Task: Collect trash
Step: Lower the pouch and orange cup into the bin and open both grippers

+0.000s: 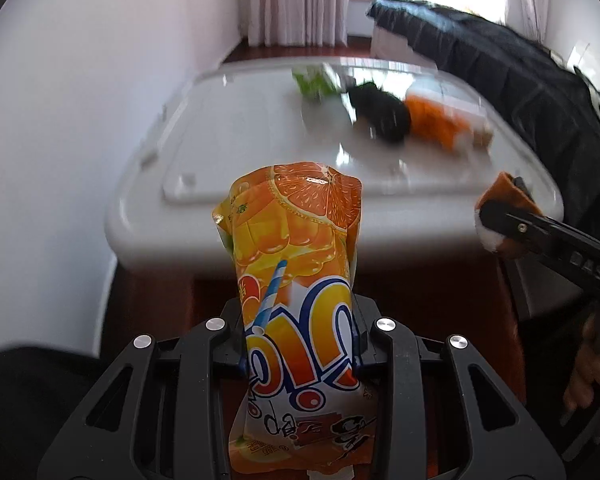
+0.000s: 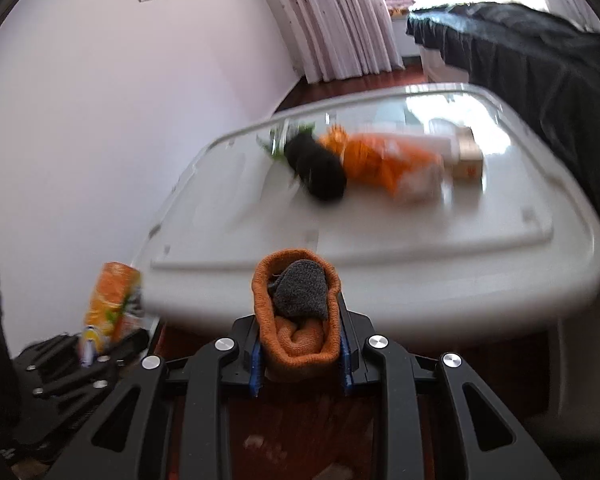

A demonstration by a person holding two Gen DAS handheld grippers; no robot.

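Observation:
My left gripper (image 1: 300,352) is shut on an orange juice pouch (image 1: 296,264), held upright in front of the white table (image 1: 148,216); the pouch also shows in the right wrist view (image 2: 112,300). My right gripper (image 2: 300,356) is shut on a rolled orange and grey sock (image 2: 296,312), held below the table's near edge; this sock shows at the right in the left wrist view (image 1: 504,208). On the table lie a black sock (image 2: 316,168), an orange cloth (image 2: 384,164), a green wrapper (image 1: 312,80) and a small carton (image 2: 468,156), all blurred.
A white wall (image 2: 100,120) runs along the left. Curtains (image 2: 340,20) hang at the back. A black jacket (image 2: 540,60) drapes at the right beyond the table. The floor (image 2: 300,432) below is reddish brown.

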